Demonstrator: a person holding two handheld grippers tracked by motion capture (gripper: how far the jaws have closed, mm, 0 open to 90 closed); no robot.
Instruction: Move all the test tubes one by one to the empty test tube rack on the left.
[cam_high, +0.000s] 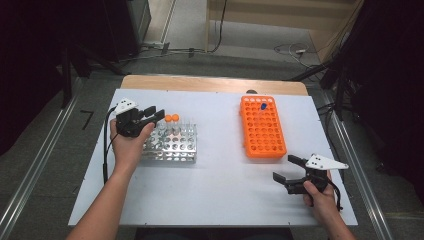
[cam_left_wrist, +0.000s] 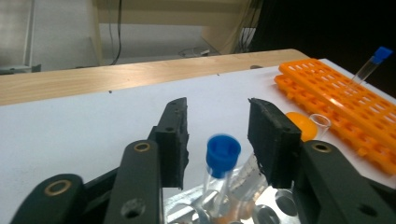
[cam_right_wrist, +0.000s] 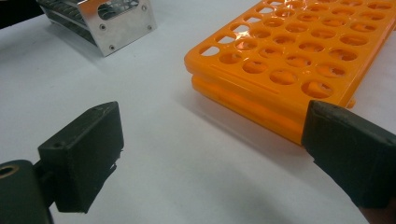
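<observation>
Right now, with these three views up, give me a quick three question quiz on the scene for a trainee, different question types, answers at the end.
1. True or false: the left gripper is clamped shut on the blue-capped tube in the metal rack.
2. Multiple choice: where does the other blue-capped tube stand? A) in the orange rack, near its far end; B) flat on the white table; C) in the right gripper.
3. Fill in: the right gripper's jaws are ____, with nothing between them.

Key
1. False: its jaws are open, either side of the cap.
2. A
3. open
</observation>
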